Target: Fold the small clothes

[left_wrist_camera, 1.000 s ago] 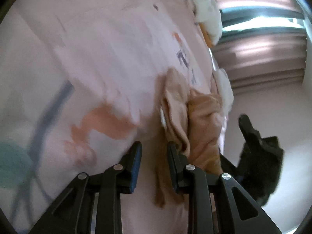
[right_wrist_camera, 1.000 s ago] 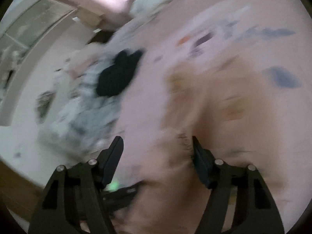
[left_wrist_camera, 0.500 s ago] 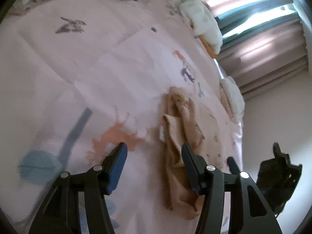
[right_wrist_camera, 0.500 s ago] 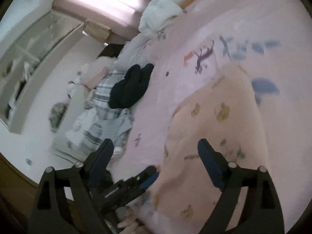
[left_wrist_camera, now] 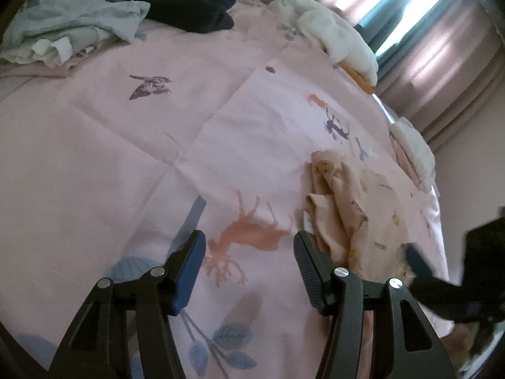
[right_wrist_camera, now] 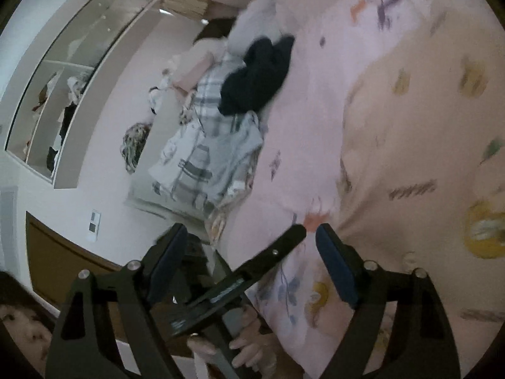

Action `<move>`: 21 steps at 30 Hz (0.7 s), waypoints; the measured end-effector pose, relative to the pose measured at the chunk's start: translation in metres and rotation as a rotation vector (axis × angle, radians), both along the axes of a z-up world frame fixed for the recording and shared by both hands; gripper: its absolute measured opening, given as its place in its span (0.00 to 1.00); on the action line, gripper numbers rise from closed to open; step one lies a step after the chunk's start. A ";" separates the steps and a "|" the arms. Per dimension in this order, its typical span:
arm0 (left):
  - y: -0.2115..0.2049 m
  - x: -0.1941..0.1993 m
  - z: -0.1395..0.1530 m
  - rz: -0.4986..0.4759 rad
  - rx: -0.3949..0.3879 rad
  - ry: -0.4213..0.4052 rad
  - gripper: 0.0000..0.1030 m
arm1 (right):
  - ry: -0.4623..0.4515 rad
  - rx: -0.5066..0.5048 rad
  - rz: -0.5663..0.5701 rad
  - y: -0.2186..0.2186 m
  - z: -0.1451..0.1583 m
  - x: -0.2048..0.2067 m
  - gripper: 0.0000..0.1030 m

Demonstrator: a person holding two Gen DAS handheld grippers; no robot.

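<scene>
A small peach garment with little animal prints (left_wrist_camera: pixel 356 208) lies partly bunched on the pink printed bedsheet (left_wrist_camera: pixel 189 120), just right of my left gripper (left_wrist_camera: pixel 249 262). The left gripper is open and empty above the sheet. In the right wrist view the same garment (right_wrist_camera: pixel 410 145) spreads flat over the sheet. My right gripper (right_wrist_camera: pixel 249 252) is open and empty at the garment's near edge. The left gripper also shows in the right wrist view (right_wrist_camera: pixel 252 268), crossing between the right fingers.
A black garment (left_wrist_camera: pixel 189 3) and grey plaid clothes (left_wrist_camera: pixel 63 22) lie piled at the bed's far end. White bedding (left_wrist_camera: pixel 334 34) sits by the curtains (left_wrist_camera: pixel 442 47). A wall shelf niche (right_wrist_camera: pixel 63 88) and the bed's edge show in the right wrist view.
The left gripper opened wide, let go of the peach garment and drew back. The right gripper moved closer to the garment's near edge.
</scene>
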State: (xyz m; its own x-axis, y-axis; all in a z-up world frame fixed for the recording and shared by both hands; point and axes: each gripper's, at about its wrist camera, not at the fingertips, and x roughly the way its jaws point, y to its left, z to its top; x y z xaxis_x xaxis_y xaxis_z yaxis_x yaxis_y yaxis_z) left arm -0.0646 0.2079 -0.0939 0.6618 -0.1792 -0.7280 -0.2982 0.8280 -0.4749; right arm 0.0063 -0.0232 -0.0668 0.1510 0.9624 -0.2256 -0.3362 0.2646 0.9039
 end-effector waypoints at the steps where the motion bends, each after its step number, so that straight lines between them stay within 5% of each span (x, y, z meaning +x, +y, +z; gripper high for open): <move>1: -0.001 0.002 0.000 0.002 -0.002 0.002 0.56 | -0.027 -0.011 -0.017 -0.006 0.007 -0.002 0.85; 9: -0.017 -0.010 0.006 -0.059 0.117 -0.001 0.59 | -0.145 -0.134 -0.208 -0.073 0.035 -0.015 0.96; 16: -0.025 -0.009 0.014 -0.133 0.000 -0.058 0.59 | -0.003 -0.342 -0.348 -0.117 -0.005 0.006 0.97; 21: -0.046 -0.009 0.022 -0.186 0.055 -0.092 0.59 | 0.083 -0.370 -0.342 -0.125 -0.037 0.016 0.97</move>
State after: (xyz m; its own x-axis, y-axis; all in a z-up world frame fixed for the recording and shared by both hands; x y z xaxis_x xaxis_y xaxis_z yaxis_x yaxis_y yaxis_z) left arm -0.0732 0.1620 -0.0720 0.6852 -0.2655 -0.6782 -0.0958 0.8902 -0.4453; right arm 0.0222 -0.1479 -0.1041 0.4106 0.7143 -0.5668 -0.1057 0.6547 0.7485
